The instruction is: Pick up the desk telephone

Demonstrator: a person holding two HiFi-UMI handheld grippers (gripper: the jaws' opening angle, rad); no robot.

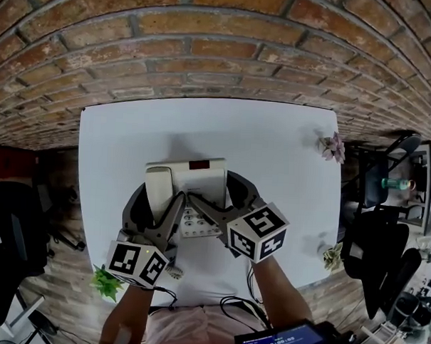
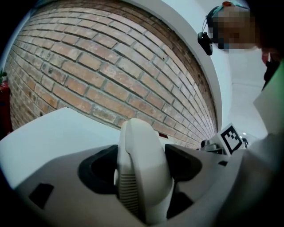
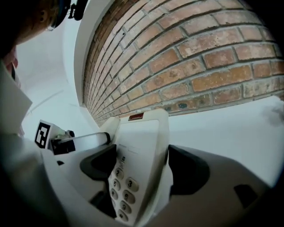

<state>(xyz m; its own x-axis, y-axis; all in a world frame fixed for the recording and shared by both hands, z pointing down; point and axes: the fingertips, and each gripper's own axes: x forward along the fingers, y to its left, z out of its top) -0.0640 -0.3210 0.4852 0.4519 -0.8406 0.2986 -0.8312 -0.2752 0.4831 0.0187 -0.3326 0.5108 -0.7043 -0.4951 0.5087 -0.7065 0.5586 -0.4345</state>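
Desk telephone (image 3: 137,150) lies mid-tabletop (image 1: 273,149) dead ahead, long axis pointing at the wall. I hold its handset (image 2: 142,173) in the left gripper (image 1: 159,204). The right gripper (image 1: 218,196), spread wide, clamps the keypad base.

An office, judging by the desk telephone (image 1: 201,178), white table (image 1: 273,163) and black swivel chairs (image 1: 13,223) by a brick wall (image 1: 206,53)

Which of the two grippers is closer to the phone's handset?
Left. The left gripper has its jaws clamped on the handset itself. The right gripper is just beside it, its jaws around the phone base with the keypad.
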